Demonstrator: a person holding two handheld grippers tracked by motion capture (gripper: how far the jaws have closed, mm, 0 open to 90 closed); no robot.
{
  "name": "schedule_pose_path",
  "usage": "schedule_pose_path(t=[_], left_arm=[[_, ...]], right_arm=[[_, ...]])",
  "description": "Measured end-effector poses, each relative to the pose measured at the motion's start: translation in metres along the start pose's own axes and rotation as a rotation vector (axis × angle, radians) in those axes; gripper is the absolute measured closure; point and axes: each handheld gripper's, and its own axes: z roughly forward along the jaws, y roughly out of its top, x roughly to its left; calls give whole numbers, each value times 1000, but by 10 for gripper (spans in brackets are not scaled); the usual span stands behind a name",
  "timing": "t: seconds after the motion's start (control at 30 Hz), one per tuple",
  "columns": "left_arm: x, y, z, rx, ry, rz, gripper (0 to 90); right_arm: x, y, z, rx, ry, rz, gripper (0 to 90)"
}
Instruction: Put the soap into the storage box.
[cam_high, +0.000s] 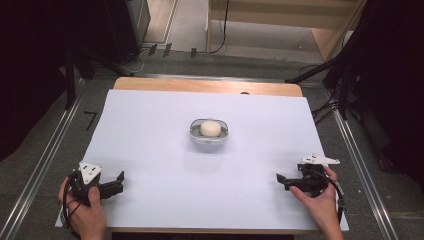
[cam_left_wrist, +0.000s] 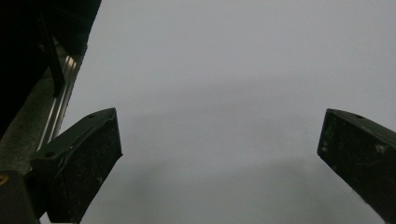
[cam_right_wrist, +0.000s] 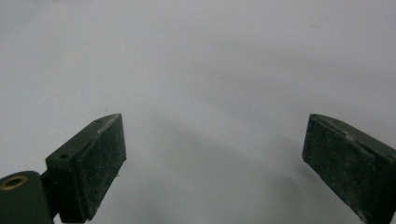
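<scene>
— Dark curtains hang on both sides of the room, and a grey floor with metal rails runs round the table (cam_high: 150, 84), which carries a pale lilac sheet (cam_high: 160, 150) over most of its wooden top. What sits at the left?

— At the near left corner of the sheet a hand holds the left gripper (cam_high: 119, 181), its grey three-cornered plate on top. In the left gripper view its two black jaws stand wide apart over bare sheet, with nothing between them, and a metal rail (cam_left_wrist: 60, 105) passes along the left edge.

— And in the middle?

— A small grey bowl (cam_high: 208, 138) rests on the sheet, a little beyond the centre. Inside it lies a round, cream-coloured ball (cam_high: 210, 128). It looks like dough, though I cannot tell for sure. Both grippers are well apart from it.

— The right side?

— Near the sheet's near right corner the other hand holds the right gripper (cam_high: 281, 181), pointed toward the left. In the right gripper view (cam_right_wrist: 212, 154) its jaws are spread wide too, empty, above plain sheet.
</scene>
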Motion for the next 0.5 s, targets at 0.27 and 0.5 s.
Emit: schedule_pose_path(t=[0.27, 0.5], left_arm=[[0, 0, 0, 1, 0, 1, 1], [0, 0, 0, -1, 1, -6, 1]], right_arm=[[-17, -24, -16, -11, -11, 7, 29], [-34, -38, -35, -44, -36, 45, 30]])
